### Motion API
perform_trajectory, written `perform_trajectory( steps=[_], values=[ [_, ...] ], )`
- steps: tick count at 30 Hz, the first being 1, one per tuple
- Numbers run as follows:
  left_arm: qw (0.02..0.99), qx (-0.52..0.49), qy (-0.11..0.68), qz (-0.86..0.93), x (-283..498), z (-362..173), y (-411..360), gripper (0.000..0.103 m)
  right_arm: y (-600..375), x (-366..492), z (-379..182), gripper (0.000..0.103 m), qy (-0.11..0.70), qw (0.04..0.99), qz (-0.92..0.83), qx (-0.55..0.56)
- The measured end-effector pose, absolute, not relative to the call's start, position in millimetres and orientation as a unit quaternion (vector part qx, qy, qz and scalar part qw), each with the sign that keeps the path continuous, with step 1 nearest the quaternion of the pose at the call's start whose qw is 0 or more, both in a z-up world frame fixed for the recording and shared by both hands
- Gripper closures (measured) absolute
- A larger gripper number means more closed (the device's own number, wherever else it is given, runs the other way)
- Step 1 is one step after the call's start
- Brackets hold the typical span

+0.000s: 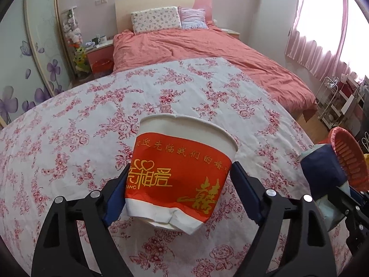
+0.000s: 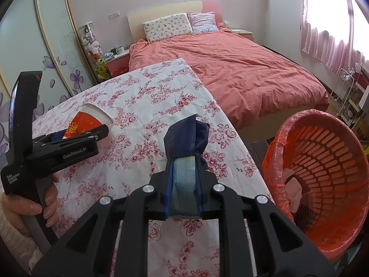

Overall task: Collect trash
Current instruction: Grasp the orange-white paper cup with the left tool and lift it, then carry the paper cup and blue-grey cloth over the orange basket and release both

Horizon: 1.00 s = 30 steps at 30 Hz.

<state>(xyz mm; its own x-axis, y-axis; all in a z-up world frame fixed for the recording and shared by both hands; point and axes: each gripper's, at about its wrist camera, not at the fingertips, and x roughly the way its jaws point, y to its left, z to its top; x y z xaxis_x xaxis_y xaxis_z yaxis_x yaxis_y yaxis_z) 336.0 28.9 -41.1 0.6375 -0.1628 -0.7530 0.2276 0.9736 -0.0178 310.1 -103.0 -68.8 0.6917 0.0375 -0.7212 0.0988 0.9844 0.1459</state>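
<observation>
Presently: crumpled red-and-white paper cup [image 1: 182, 173] tilted on floral tablecloth [image 1: 80, 124], between spread left gripper [image 1: 178, 189] pads; right gripper [image 2: 184, 182] clamps navy-blue wrapper [image 2: 184, 138]; orange slatted plastic wastebasket [image 2: 322, 161] alongside

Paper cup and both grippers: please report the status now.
Left gripper astride paper cup, right pad not touching. Right gripper shut on blue wrapper. Orange bin at table's right edge, path clear.

The left gripper [image 1: 178, 184] angles downward with jaws spread wide around a paper cup [image 1: 182, 173], its handle gripped by a hand [image 2: 34, 205]. The right gripper [image 2: 185, 184] angles downward, jaws clamped on a dark blue wrapper [image 2: 186, 138].
</observation>
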Motion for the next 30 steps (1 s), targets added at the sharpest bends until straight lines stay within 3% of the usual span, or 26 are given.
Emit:
perform_trajectory(
  steps=[13, 30],
  values=[
    [0.922, 0.010, 0.373, -0.100, 292.2, -2.5, 29.6, 0.021, -119.7, 269.4, -37.7, 0.086, 0.349, 0.931, -0.022, 0.101],
    [0.934, 0.006, 0.323, -0.150, 227.3, 34.3, -23.9, 0.021, -181.5, 181.8, 11.7, 0.086, 0.246, 0.958, -0.096, 0.109]
  ],
)
